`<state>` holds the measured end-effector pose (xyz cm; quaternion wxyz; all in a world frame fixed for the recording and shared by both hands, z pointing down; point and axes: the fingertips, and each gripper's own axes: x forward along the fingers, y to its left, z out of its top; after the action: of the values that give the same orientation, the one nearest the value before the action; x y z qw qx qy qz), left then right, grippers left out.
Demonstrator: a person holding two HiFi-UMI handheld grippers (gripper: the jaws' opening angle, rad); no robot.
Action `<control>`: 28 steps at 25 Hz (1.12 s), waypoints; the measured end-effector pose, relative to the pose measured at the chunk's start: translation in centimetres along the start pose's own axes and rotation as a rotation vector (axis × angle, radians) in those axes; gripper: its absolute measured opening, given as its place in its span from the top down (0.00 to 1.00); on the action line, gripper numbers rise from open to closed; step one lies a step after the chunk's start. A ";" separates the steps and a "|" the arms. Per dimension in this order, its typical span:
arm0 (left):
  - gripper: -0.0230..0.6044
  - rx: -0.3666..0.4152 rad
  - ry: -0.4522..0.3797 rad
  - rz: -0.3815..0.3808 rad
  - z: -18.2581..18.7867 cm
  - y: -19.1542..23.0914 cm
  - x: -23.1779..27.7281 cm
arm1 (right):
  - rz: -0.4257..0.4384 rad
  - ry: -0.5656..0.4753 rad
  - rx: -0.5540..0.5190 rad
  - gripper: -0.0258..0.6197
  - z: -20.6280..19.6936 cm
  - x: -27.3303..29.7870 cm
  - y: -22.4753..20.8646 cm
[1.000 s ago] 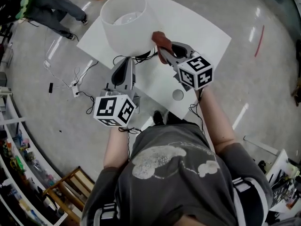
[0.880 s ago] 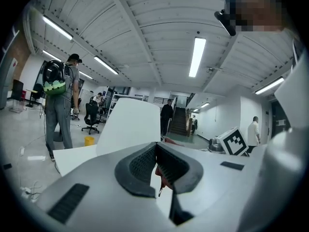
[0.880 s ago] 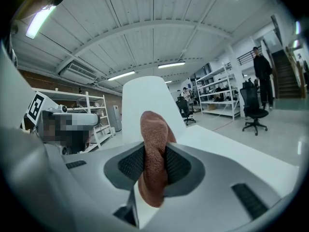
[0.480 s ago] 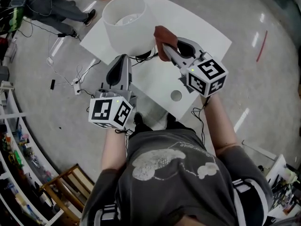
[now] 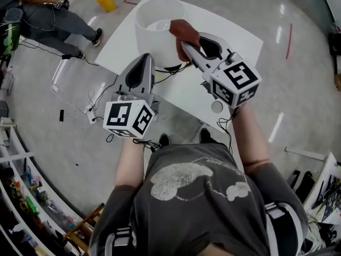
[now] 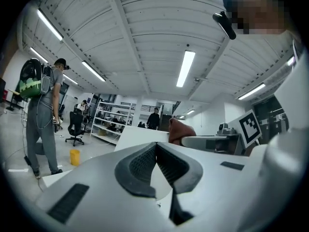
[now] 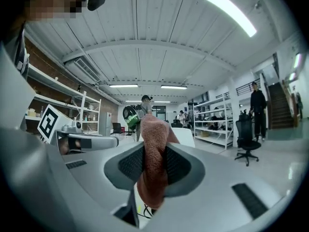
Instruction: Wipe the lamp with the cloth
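Observation:
The lamp's white drum shade (image 5: 154,28) stands on the white table (image 5: 234,41). My right gripper (image 5: 185,46) is shut on a reddish-brown cloth (image 5: 185,32), which rests against the shade's upper right rim. In the right gripper view the cloth (image 7: 154,153) hangs pinched between the jaws, with the shade (image 7: 186,135) just behind it. My left gripper (image 5: 145,58) is shut with nothing in it, its tips close to the shade's near side. The left gripper view shows the shade (image 6: 140,134) ahead, and the cloth (image 6: 179,129) to the right.
Black cables (image 5: 170,67) run from the lamp's foot over the table edge to the floor (image 5: 101,92). A small round disc (image 5: 216,106) lies near the table's front edge. A person (image 5: 42,20) and a yellow bucket (image 5: 106,1) are on the floor at far left.
The right gripper has carried the cloth up from the shade's lower right side to its top rim. The left gripper has moved forward, closer to the shade.

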<state>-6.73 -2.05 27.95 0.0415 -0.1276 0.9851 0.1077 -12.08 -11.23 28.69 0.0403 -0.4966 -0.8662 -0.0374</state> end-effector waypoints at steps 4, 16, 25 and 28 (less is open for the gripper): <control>0.95 -0.016 0.013 -0.064 -0.2 1.0 -0.1 | -0.039 0.026 -0.002 0.82 -1.3 0.9 1.5; 0.95 -0.082 0.100 -0.208 -3.3 3.2 -1.0 | -0.193 0.166 0.090 0.82 -8.5 1.6 4.1; 0.95 -0.105 0.157 -0.229 -4.6 6.4 -3.6 | -0.278 0.241 0.176 0.82 -13.4 2.5 5.8; 0.95 -0.111 0.166 -0.209 -5.1 7.2 -4.1 | -0.275 0.262 0.198 0.82 -14.5 2.3 6.6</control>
<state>-4.92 4.63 34.77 -0.0364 -0.2400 0.9590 0.1460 -7.07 -7.46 43.55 0.1957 -0.3583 -0.9126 -0.0215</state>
